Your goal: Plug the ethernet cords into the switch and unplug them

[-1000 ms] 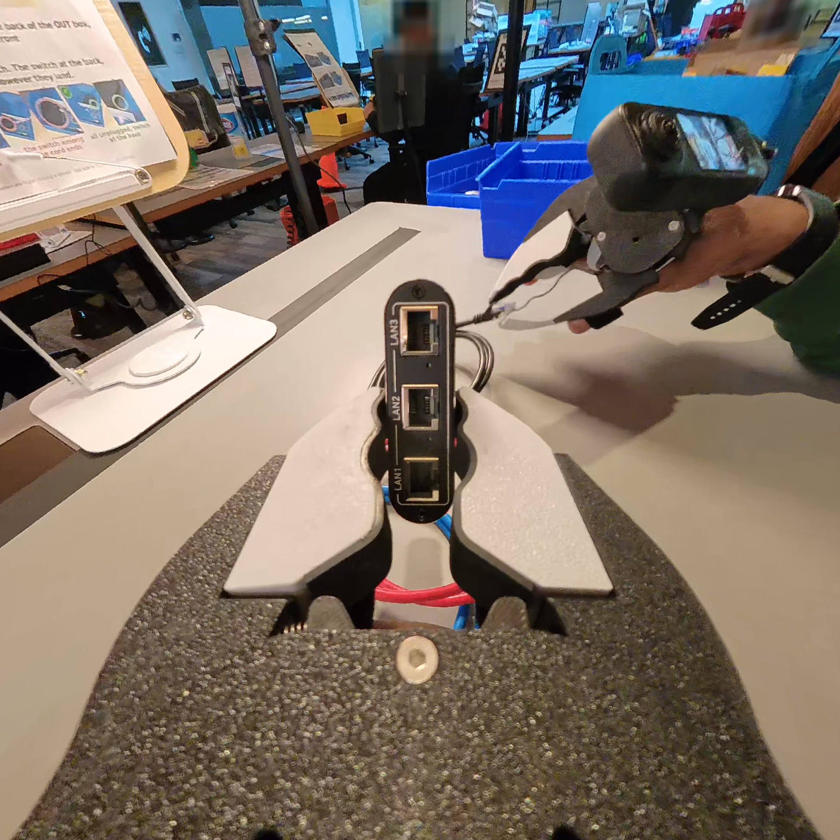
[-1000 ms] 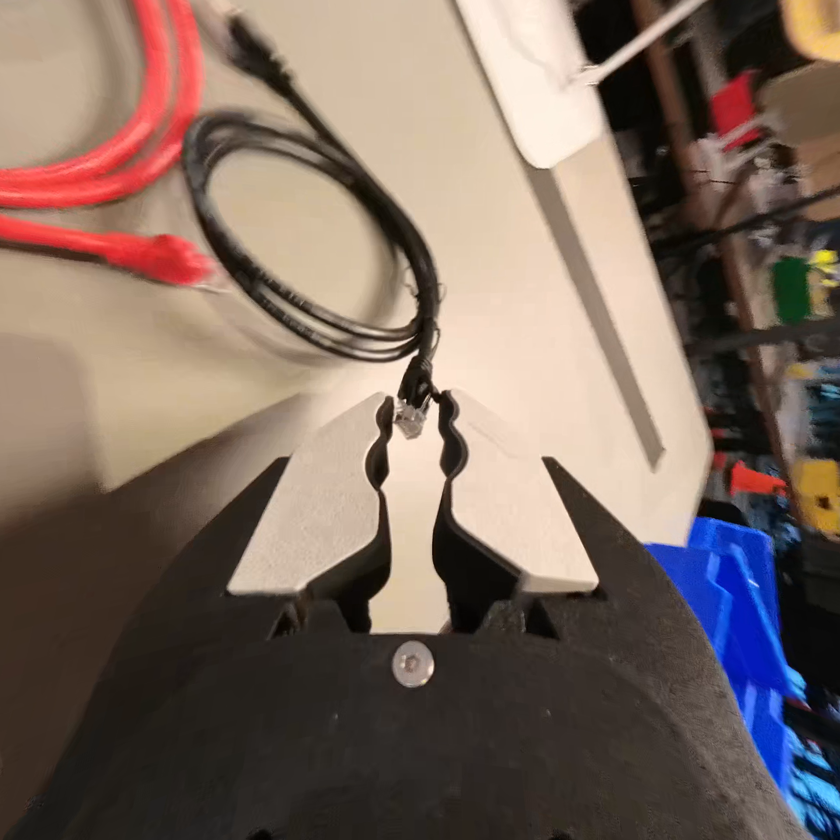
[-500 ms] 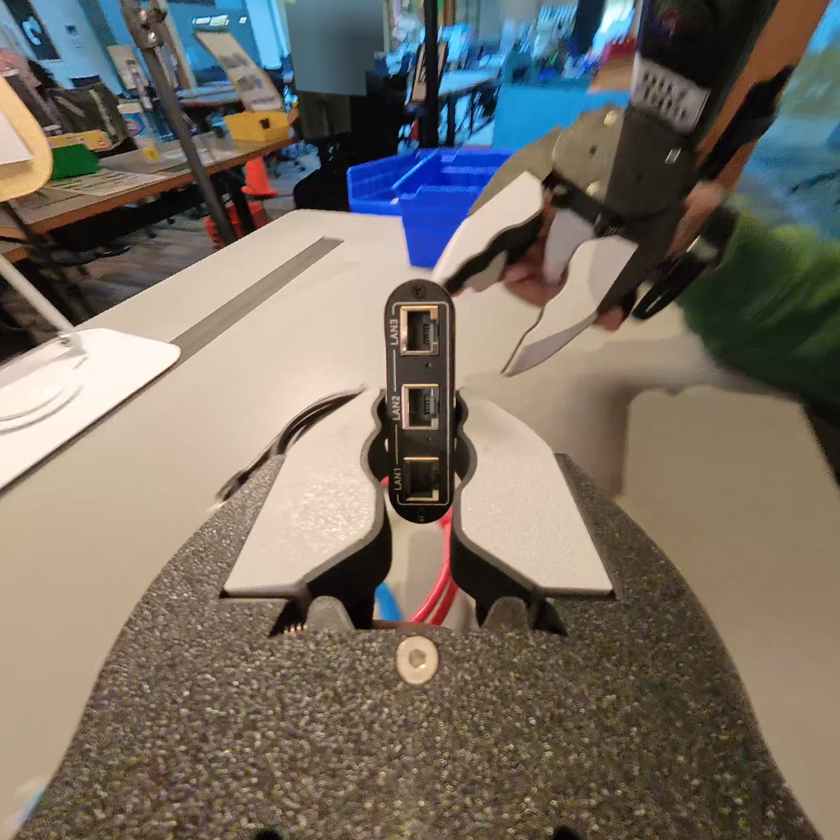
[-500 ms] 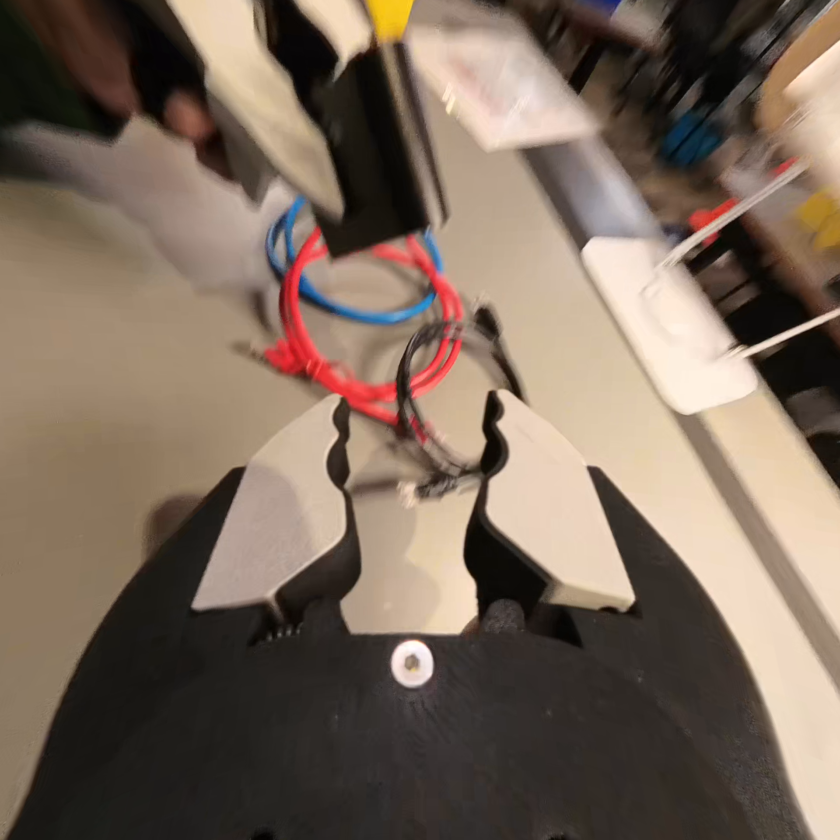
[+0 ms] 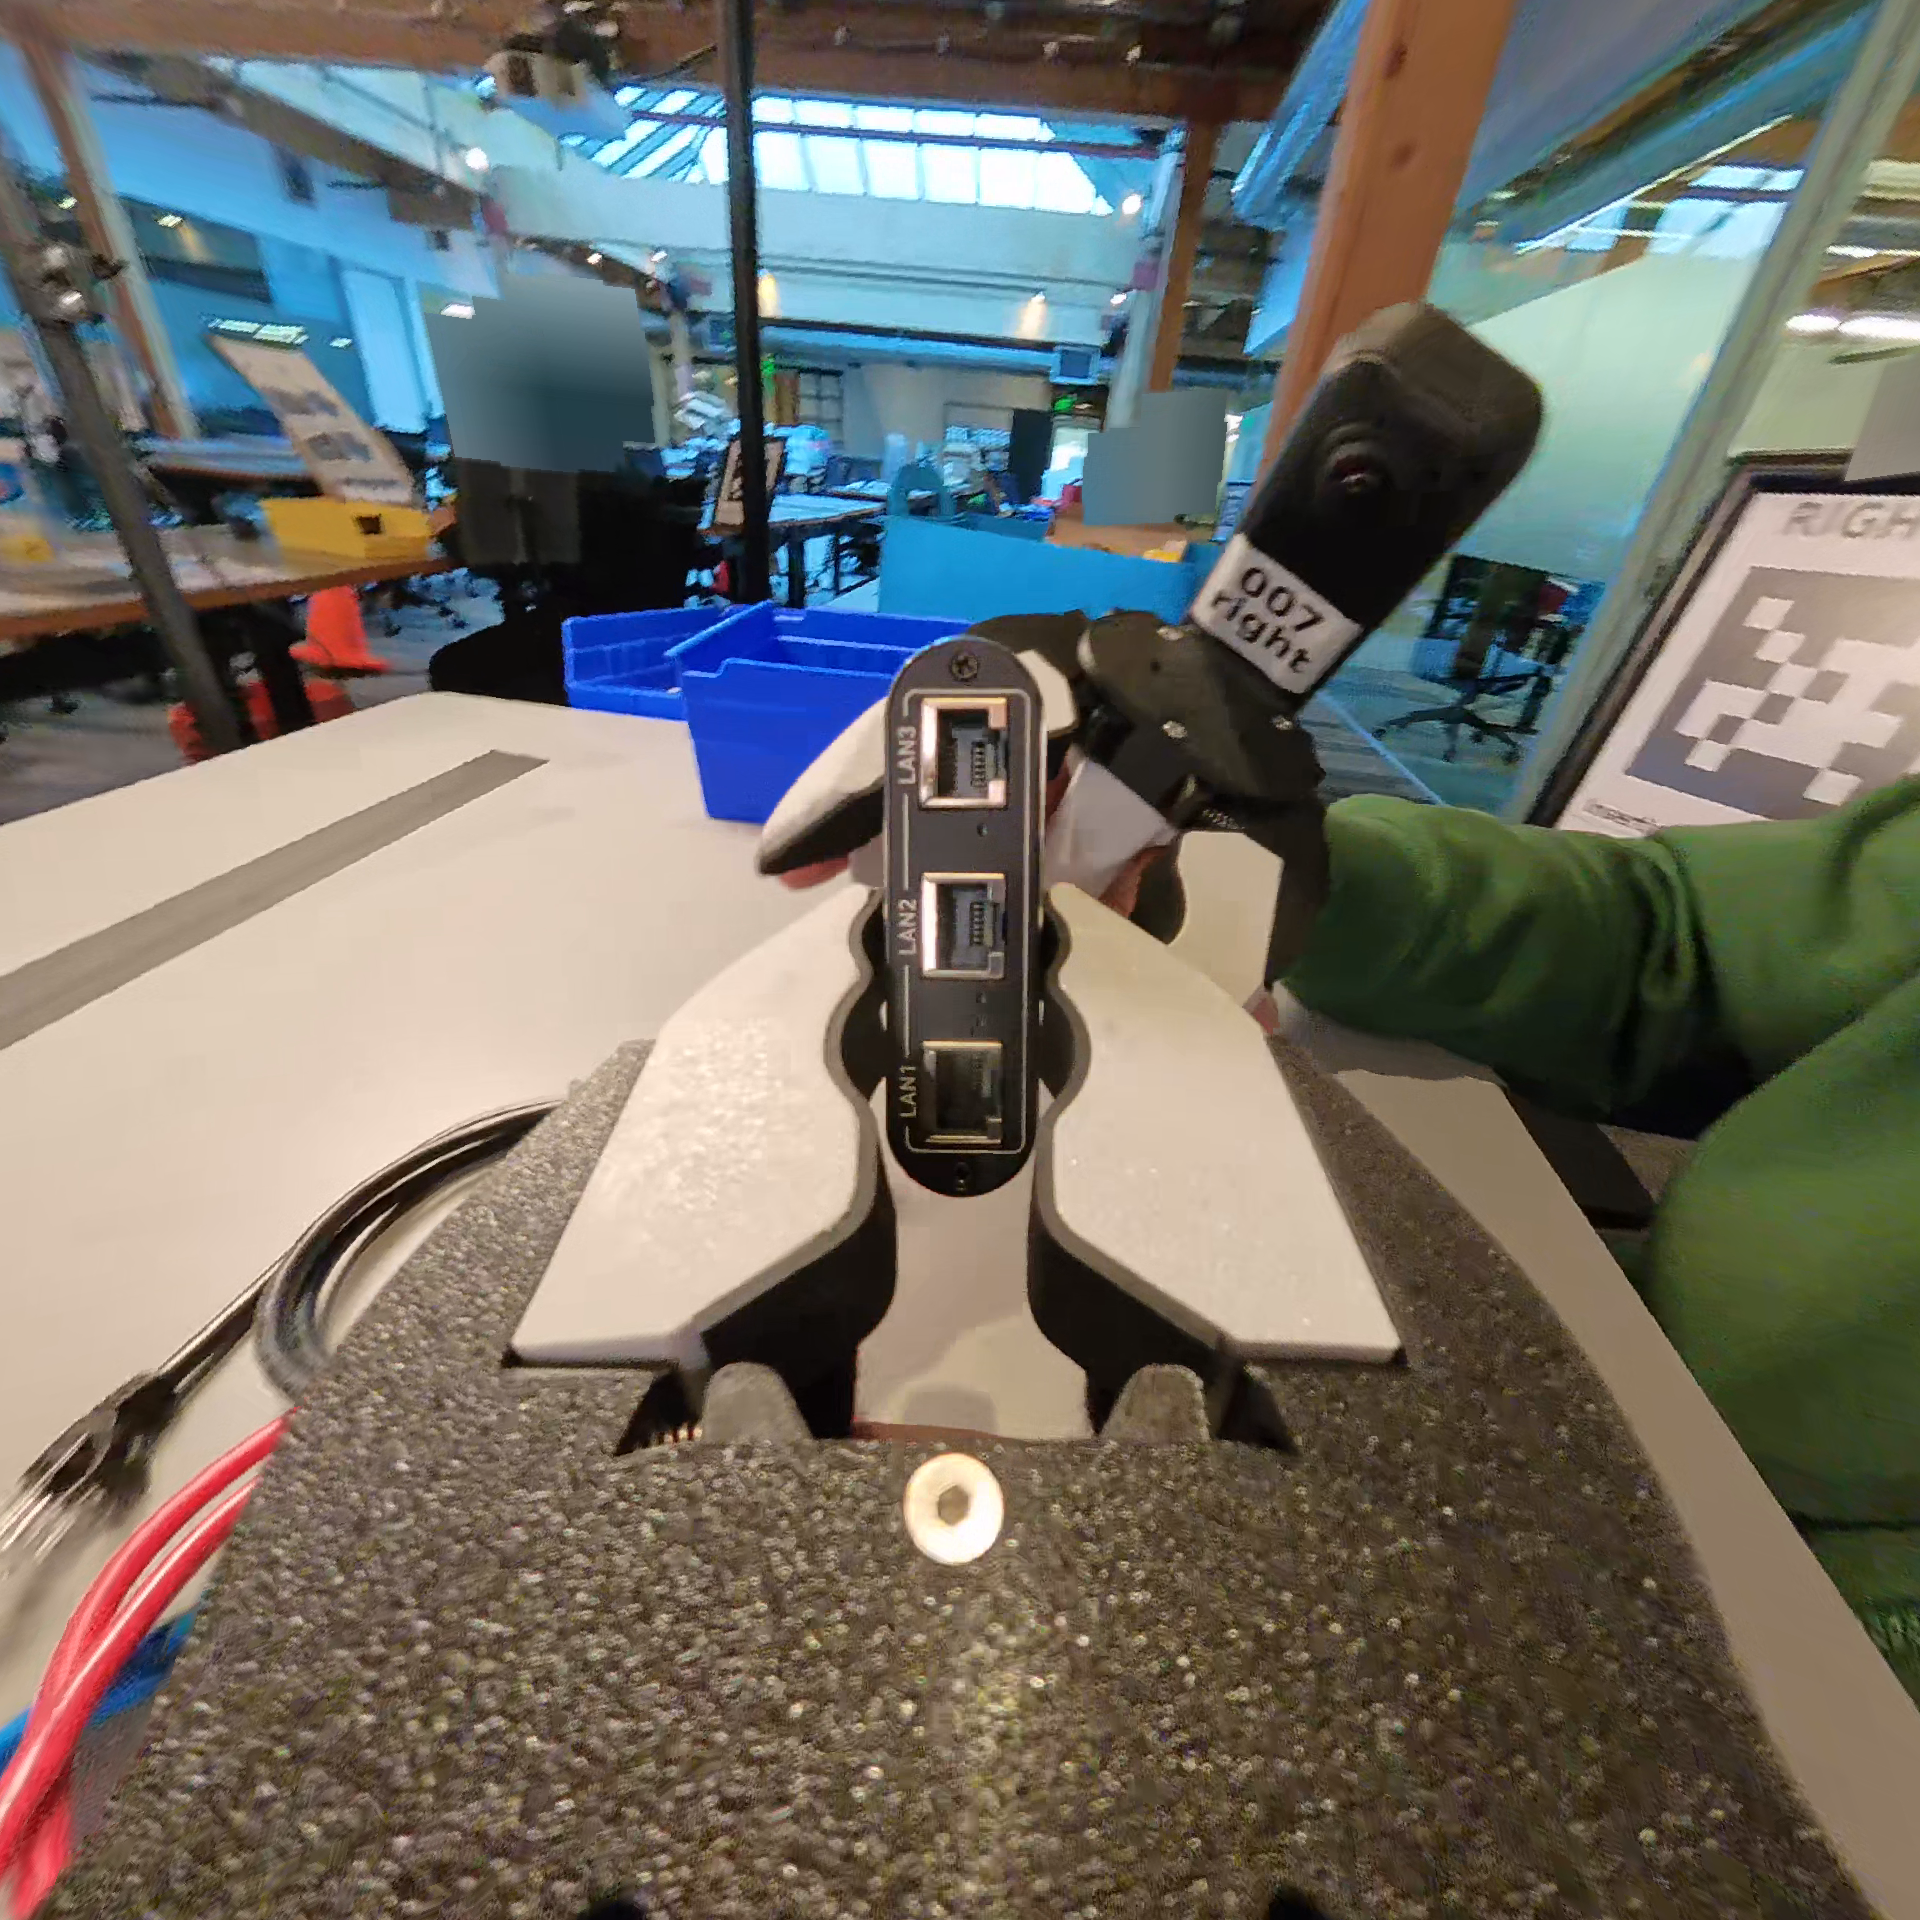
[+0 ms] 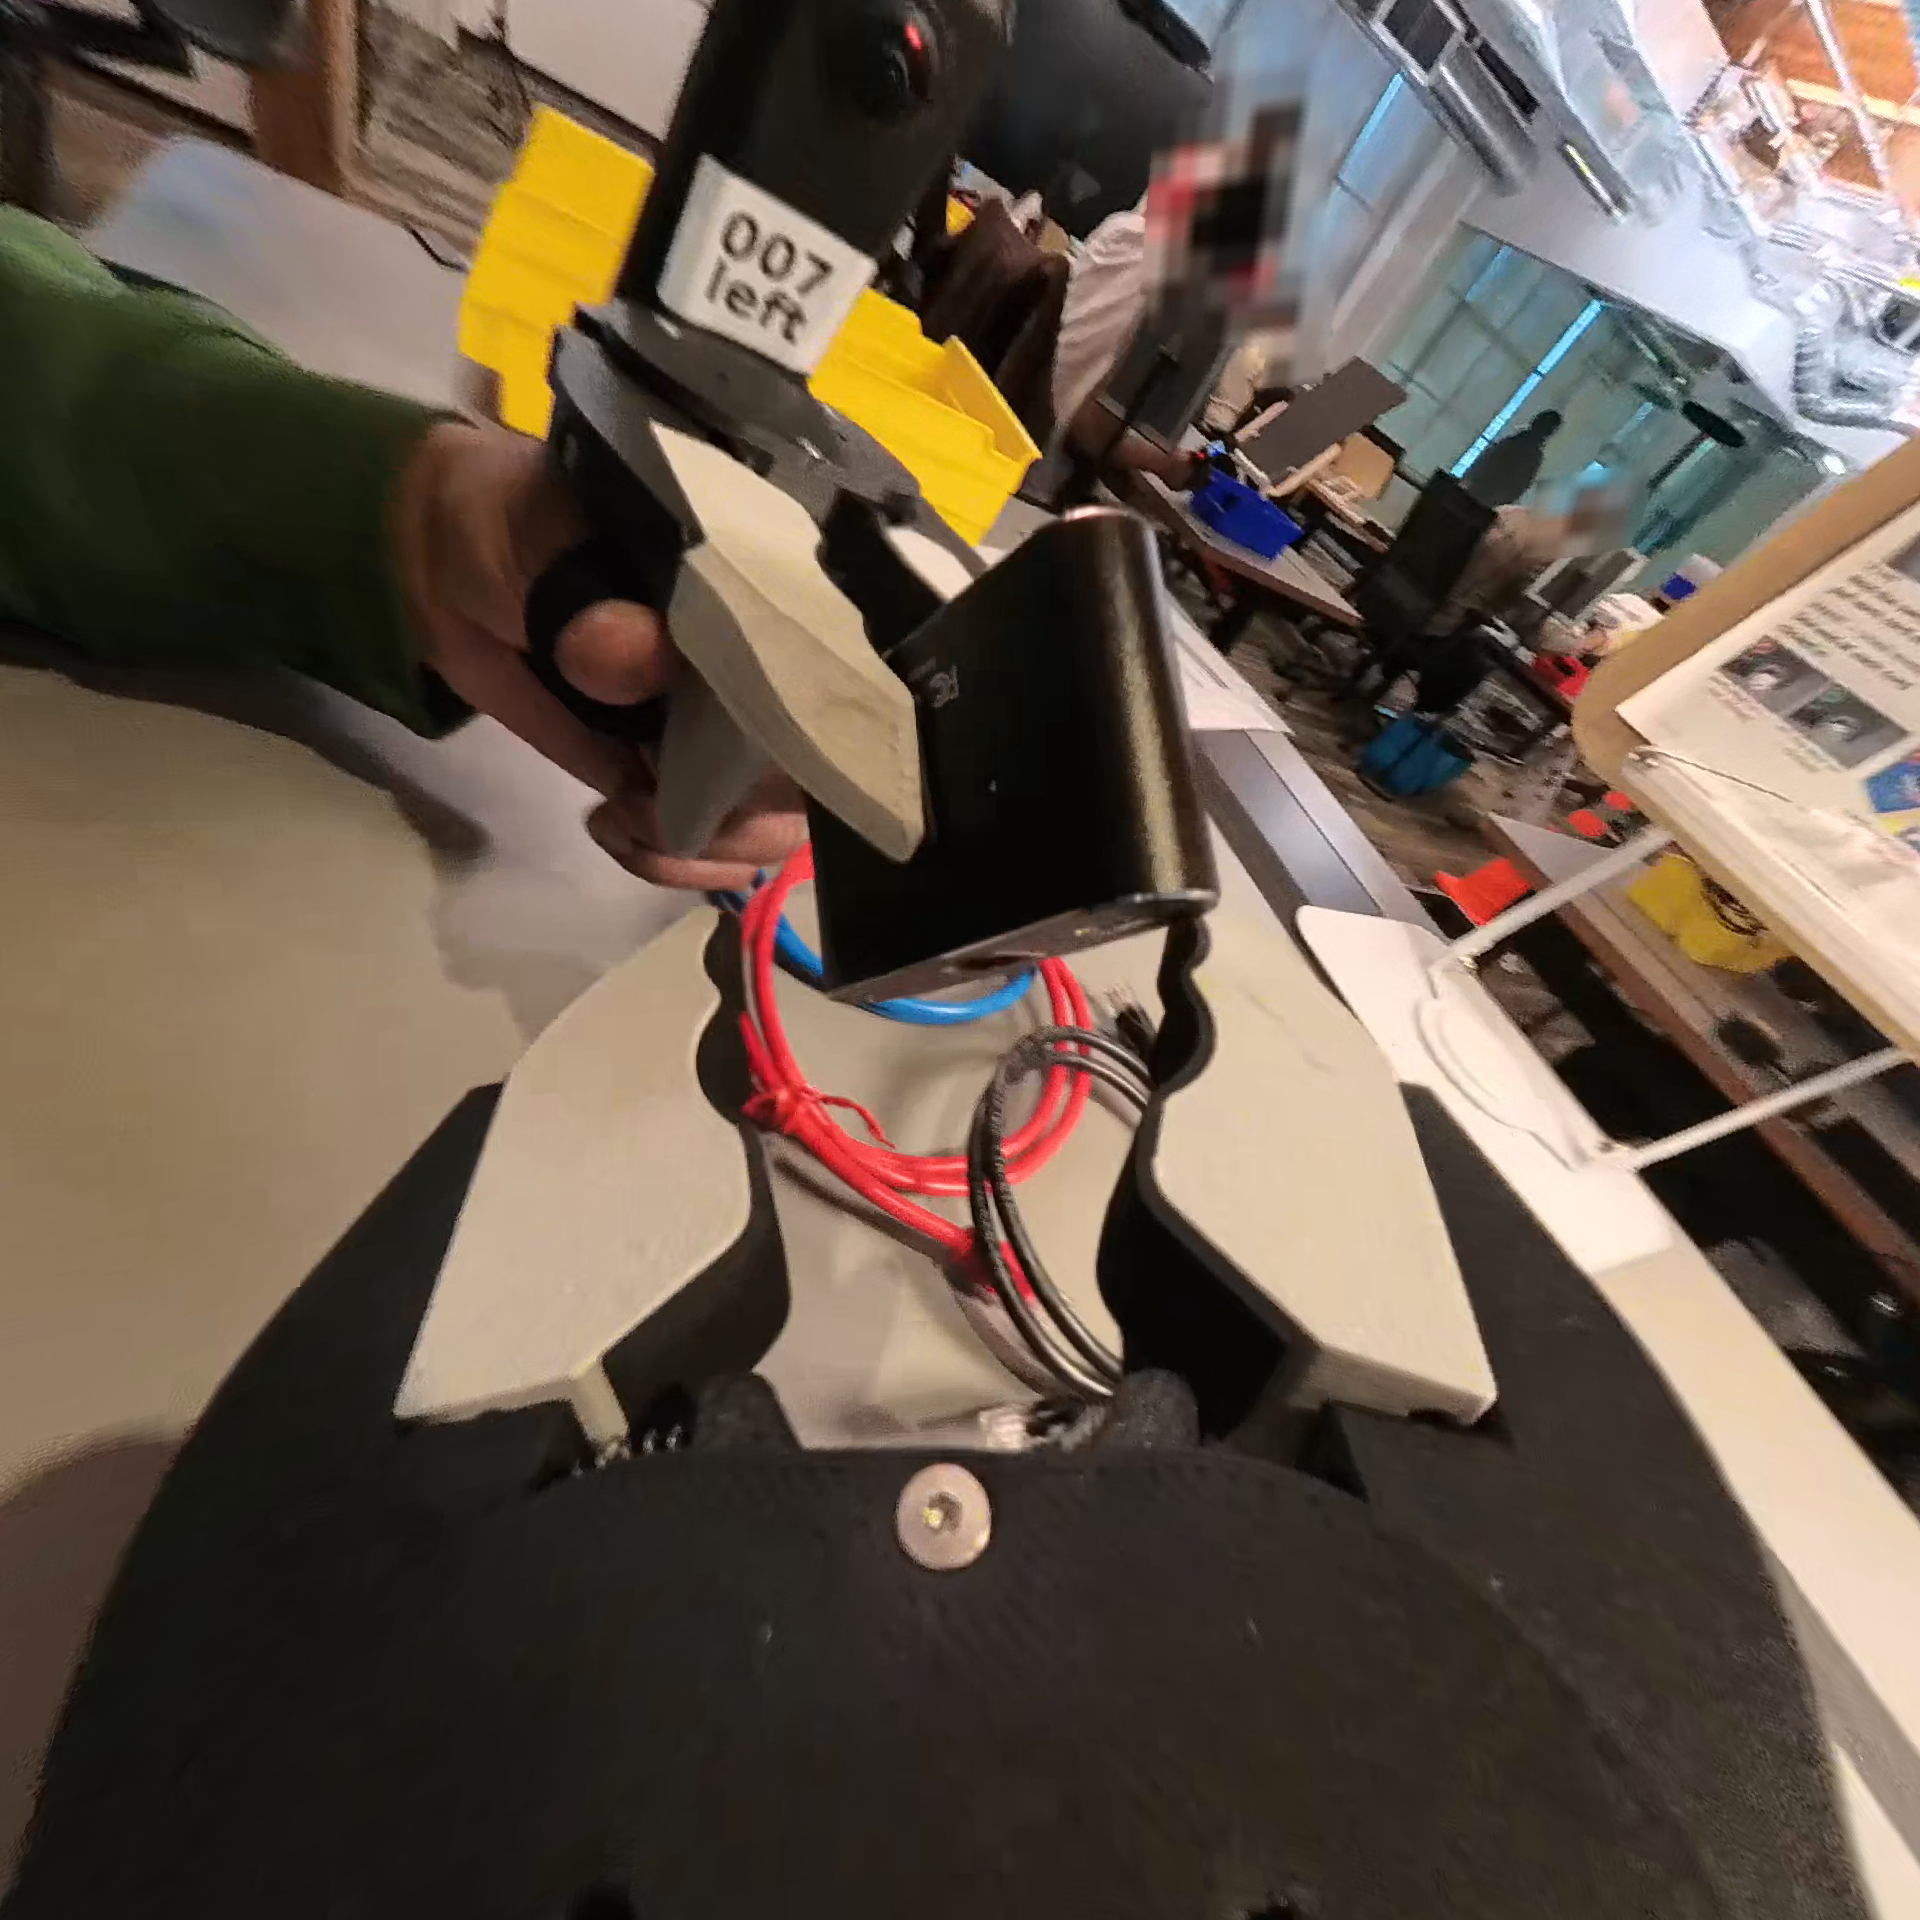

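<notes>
switch upright between left fingers

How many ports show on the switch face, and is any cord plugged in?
3, stacked on the switch held in the left gripper: top, middle, bottom. All empty.

Left tool: speckled dark grey body, pale grey scalloped fingers, one silver screw. Right tool: smooth black body, matching fingers. Green sleeves.

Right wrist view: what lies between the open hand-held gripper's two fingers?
In that view, loose coils on the grey table: red ethernet cord, black ethernet cord. The right hand-held gripper grips nothing.
</notes>
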Motion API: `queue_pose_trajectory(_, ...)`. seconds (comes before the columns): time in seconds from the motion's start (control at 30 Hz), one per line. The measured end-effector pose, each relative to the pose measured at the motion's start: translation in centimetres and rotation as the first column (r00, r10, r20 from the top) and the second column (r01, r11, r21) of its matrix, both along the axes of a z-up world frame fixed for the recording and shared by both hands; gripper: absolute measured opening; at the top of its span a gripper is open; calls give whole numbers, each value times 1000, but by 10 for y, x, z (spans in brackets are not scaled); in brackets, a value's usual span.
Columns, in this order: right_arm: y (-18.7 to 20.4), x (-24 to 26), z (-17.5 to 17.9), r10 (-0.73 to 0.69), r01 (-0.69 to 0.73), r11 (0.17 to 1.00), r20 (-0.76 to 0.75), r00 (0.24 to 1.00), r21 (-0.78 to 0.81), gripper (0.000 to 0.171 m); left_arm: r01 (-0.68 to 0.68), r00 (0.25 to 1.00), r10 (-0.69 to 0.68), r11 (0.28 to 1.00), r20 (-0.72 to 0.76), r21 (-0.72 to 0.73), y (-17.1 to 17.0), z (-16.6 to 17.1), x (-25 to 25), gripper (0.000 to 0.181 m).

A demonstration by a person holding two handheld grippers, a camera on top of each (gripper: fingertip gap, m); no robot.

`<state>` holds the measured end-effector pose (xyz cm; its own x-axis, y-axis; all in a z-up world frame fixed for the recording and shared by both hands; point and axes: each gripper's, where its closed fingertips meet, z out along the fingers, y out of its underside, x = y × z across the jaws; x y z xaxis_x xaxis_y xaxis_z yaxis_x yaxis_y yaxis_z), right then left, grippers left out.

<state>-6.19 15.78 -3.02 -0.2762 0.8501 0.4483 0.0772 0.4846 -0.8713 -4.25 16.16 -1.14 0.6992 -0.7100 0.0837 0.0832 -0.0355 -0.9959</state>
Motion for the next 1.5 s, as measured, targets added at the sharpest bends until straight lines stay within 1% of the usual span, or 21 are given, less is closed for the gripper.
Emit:
queue_pose_trajectory(0.07,-6,1,1,20,-21,1000,-12,1000,-19,67,33,999,-33,999,-2,29,-3,0,7,25)
queue_pose_trajectory(0.13,-2,1,5,-9,8,1000,-32,999,-24,57,33,999,-33,999,-4,44,-3,0,9,25)
queue_pose_trajectory(0.2,3,1,1,-36,36,999,2,999,-31,55,-2,999,3,999,-33,35,2,-4,7,26)
queue_pose_trajectory(0.3,13,-1,-10,-83,84,996,37,996,-14,38,-73,995,75,997,-66,38,10,-11,2,32)
queue_pose_trajectory(0.4,17,0,-14,-95,96,995,48,994,-6,31,-106,990,110,993,-88,47,14,-14,-1,38)
queue_pose_trajectory(0.5,18,2,-13,-91,91,996,52,995,0,28,-115,988,122,990,-93,80,13,-9,-3,40)
queue_pose_trajectory(0.63,13,5,-14,-58,57,998,61,996,11,27,-79,979,104,987,-178,141,6,-9,1,36)
queue_pose_trajectory(0.77,6,7,-2,-10,10,999,-6,1000,-48,28,-39,988,57,991,-147,126,3,-8,6,33)
queue_pose_trajectory(0.83,10,7,-3,-31,31,999,12,999,-25,28,-51,987,68,992,-146,116,5,-10,6,34)
queue_pose_trajectory(0.9,18,9,-4,-68,68,998,29,997,13,28,-98,981,115,989,-159,110,11,-10,3,36)
queue_pose_trajectory(0.93,25,11,-2,-97,96,995,30,995,23,27,-120,979,137,986,-153,117,12,-7,0,40)
queue_pose_trajectory(1.0,40,17,5,-136,136,991,25,990,-8,26,-162,976,177,979,-128,124,14,0,-8,48)
queue_pose_trajectory(1.07,59,27,14,-179,180,982,11,984,-56,26,-219,961,235,968,-144,119,19,3,-20,49)
queue_pose_trajectory(1.17,87,42,11,-239,243,965,50,970,-99,26,-294,906,296,954,-301,51,32,-14,-34,50)
queue_pose_trajectory(1.23,101,49,3,-274,280,956,68,959,-87,26,-271,878,217,960,-427,-70,39,-38,-31,56)
queue_pose_trajectory(1.27,106,50,-2,-284,290,954,80,955,-72,25,-262,844,177,960,-506,-101,42,-49,-30,56)
queue_pose_trajectory(1.3,111,52,-6,-297,303,951,95,950,-57,26,-267,787,163,959,-595,-91,48,-56,-33,57)
queue_pose_trajectory(1.37,118,55,-11,-323,329,944,114,939,-36,26,-258,622,153,966,-768,-16,61,-67,-42,58)
queue_pose_trajectory(1.4,120,56,-11,-330,336,941,111,937,-37,26,-235,555,127,972,-822,-9,66,-72,-44,58)
queue_pose_trajectory(1.43,121,57,-9,-335,341,939,108,936,-43,26,-211,516,75,977,-854,-42,69,-79,-42,58)
queue_pose_trajectory(1.5,122,59,-3,-337,343,938,90,937,-54,26,-168,480,-44,976,-876,-141,72,-91,-33,61)
